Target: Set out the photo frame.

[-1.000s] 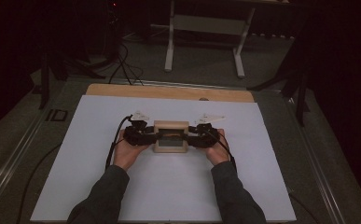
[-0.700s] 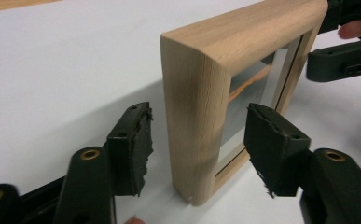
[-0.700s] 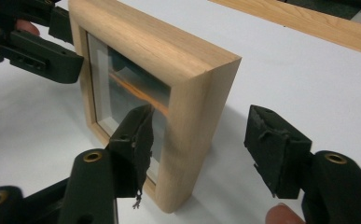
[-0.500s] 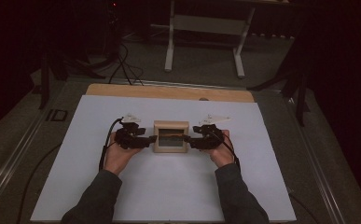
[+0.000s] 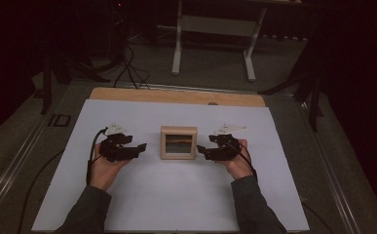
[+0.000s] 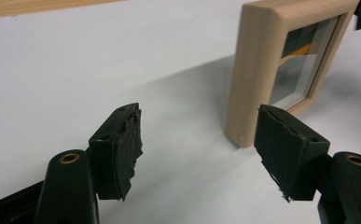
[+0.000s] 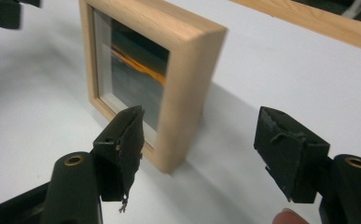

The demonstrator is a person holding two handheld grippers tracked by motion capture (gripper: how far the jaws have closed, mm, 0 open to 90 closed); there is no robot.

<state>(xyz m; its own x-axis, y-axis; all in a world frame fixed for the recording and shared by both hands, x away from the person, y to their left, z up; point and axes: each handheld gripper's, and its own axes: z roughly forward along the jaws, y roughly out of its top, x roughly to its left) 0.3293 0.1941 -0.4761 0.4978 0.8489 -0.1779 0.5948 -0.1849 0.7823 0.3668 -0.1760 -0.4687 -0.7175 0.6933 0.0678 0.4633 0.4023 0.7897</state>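
Note:
A small light-wood picture frame point(image 5: 178, 142) stands upright in the middle of the white table sheet point(image 5: 166, 195), its glass front facing the person. My left gripper point(image 5: 142, 146) hangs open a short way to its left, clear of the frame point(image 6: 255, 70). My right gripper point(image 5: 200, 150) is open just to its right, not touching the frame point(image 7: 169, 70). In the left gripper view my own gripper point(image 6: 199, 147) has nothing between its pads. In the right gripper view my own gripper point(image 7: 199, 149) is wide open, the frame's corner beyond it.
A wooden strip point(image 5: 176, 96) runs along the table's far edge. Beyond it stand a metal stand point(image 5: 210, 39) and cables point(image 5: 127, 63) on the dark floor. Grey rails point(image 5: 15, 161) flank the sheet on both sides.
Both grippers have let go of the frame and drawn outward, left to the left and right to the right. The frame stands alone where it was set.

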